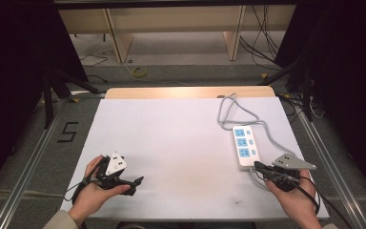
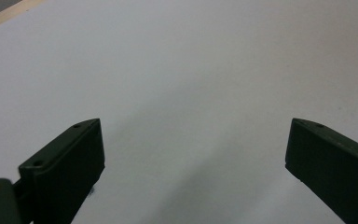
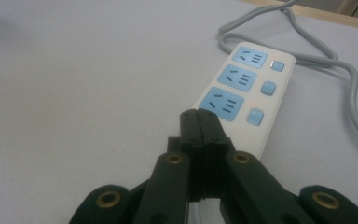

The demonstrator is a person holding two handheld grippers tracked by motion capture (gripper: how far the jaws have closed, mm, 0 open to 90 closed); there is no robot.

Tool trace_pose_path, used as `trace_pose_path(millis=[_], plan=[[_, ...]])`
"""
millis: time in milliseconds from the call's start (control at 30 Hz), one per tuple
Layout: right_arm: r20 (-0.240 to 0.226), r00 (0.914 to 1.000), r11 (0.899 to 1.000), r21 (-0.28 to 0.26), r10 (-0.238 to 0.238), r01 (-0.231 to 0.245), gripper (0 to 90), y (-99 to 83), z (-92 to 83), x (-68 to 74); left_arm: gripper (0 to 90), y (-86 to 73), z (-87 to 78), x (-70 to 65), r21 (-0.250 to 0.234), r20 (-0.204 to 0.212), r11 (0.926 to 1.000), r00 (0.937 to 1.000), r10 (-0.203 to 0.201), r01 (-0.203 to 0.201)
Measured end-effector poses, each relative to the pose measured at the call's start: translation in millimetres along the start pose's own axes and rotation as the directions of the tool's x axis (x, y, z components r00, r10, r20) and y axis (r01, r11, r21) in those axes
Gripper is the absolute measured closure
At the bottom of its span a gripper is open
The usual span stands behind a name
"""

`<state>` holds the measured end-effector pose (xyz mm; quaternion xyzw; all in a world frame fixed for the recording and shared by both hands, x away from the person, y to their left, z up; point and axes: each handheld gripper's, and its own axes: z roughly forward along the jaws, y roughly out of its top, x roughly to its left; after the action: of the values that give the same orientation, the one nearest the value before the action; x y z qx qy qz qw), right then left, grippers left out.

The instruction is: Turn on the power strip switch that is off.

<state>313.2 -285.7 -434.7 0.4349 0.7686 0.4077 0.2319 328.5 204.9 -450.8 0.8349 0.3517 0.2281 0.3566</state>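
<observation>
A white power strip (image 1: 244,145) with three blue sockets and three blue switches lies at the right of the white table (image 1: 171,138). Its grey cable (image 1: 233,112) loops toward the far edge. My right gripper (image 1: 258,166) is shut with nothing between its jaws, its tips just short of the strip's near end. In the right gripper view the closed tips (image 3: 199,115) sit in front of the nearest socket of the strip (image 3: 242,88). My left gripper (image 1: 137,184) rests at the front left and is open over bare table (image 2: 193,144). A small white block (image 1: 116,162) sits by the left hand.
The cable (image 3: 317,56) curves along the right side of the strip. A wooden strip (image 1: 186,91) edges the table's far side. Metal rails (image 1: 33,162) run along both sides, and loose cables lie on the floor beyond.
</observation>
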Motion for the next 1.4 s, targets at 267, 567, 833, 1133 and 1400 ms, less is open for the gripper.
trace_pose_path(millis=[267, 567, 833, 1133, 1400], plan=[[0.021, 0.9997, 1.000, -0.006, 0.010, -0.010, 90.0, 7.0, 5.1, -4.9, 4.5, 0.5, 0.7, -0.9, -0.001, -0.001, 1.0000, 1.0000, 0.000, 0.000], [0.038, 0.9992, 1.000, 0.003, 0.007, -0.007, 90.0, 13.7, 11.1, -7.5, 4.5, 0.4, 1.2, -1.3, -0.002, -0.002, 1.0000, 1.0000, -0.003, 0.003], [0.043, 0.9990, 1.000, 0.016, 0.013, -0.014, 90.0, 18.8, 17.3, -10.4, 4.5, 0.4, 0.7, -0.9, 0.000, -0.004, 1.0000, 1.0000, 0.001, -0.001], [0.050, 0.9985, 0.999, 0.025, 0.022, -0.024, 90.0, 22.8, 22.1, -13.0, 4.7, 0.4, 1.2, -1.5, -0.001, -0.002, 1.0000, 1.0000, -0.003, 0.003], [0.061, 0.9977, 0.999, 0.039, 0.028, -0.030, 90.0, 27.6, 26.4, -15.6, 4.7, 0.4, 1.1, -1.3, -0.001, -0.005, 1.0000, 1.0000, -0.003, 0.003]])
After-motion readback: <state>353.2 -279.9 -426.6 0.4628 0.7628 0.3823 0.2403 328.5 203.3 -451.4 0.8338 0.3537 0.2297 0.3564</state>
